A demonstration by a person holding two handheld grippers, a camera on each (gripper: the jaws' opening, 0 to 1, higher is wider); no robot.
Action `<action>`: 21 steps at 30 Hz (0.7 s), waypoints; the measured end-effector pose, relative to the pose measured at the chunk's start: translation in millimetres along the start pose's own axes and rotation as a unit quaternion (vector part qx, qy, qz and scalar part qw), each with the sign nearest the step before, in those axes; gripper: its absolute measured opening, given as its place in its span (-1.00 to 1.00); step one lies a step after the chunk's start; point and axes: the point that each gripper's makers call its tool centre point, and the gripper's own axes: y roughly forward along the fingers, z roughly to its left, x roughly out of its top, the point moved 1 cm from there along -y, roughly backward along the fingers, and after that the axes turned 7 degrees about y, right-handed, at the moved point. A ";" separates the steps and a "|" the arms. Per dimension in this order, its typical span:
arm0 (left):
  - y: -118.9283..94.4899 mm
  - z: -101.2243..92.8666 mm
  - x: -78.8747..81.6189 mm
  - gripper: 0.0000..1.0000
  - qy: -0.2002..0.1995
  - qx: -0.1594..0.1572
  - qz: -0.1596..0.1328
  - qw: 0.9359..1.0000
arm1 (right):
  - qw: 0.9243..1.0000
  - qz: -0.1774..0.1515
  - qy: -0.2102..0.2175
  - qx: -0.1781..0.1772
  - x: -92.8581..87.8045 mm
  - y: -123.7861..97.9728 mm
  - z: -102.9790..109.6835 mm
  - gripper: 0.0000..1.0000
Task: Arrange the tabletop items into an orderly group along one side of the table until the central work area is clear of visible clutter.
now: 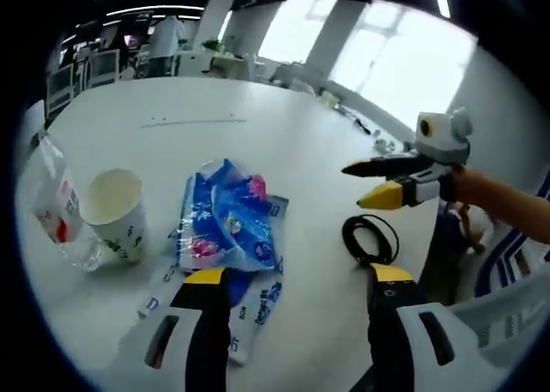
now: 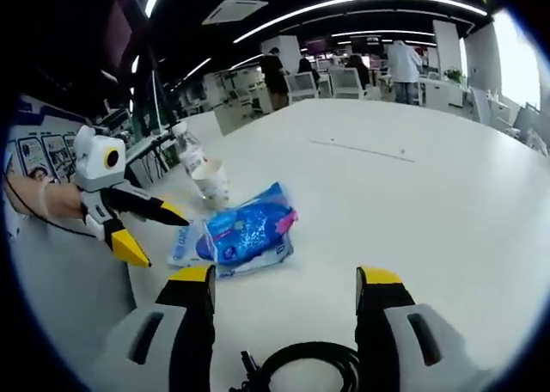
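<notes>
While both grippers hover spread and empty, we note the left gripper [image 1: 296,280] above the blue packet [image 1: 228,216], the right gripper [image 2: 284,280] above a black cable [image 2: 301,362]. A paper cup [image 1: 116,211] and plastic bottle [image 1: 56,207] stand beside the packet on the white surface [image 1: 215,117].

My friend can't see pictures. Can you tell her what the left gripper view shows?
A white table holds a blue packet, a paper cup, a clear plastic bottle and a coiled black cable. The left gripper is open; the right gripper reaches in.
</notes>
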 end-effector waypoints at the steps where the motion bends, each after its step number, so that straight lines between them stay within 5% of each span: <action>1: -0.3 0.7 -0.1 0.21 -0.001 0.002 0.000 1.000 | 1.000 0.000 -0.001 0.001 0.5 0.3 0.1 0.27; 21: 0.7 24.6 -9.2 -0.05 -0.078 0.074 -0.022 0.994 | 0.997 0.021 -0.065 0.024 16.1 24.7 0.4 0.23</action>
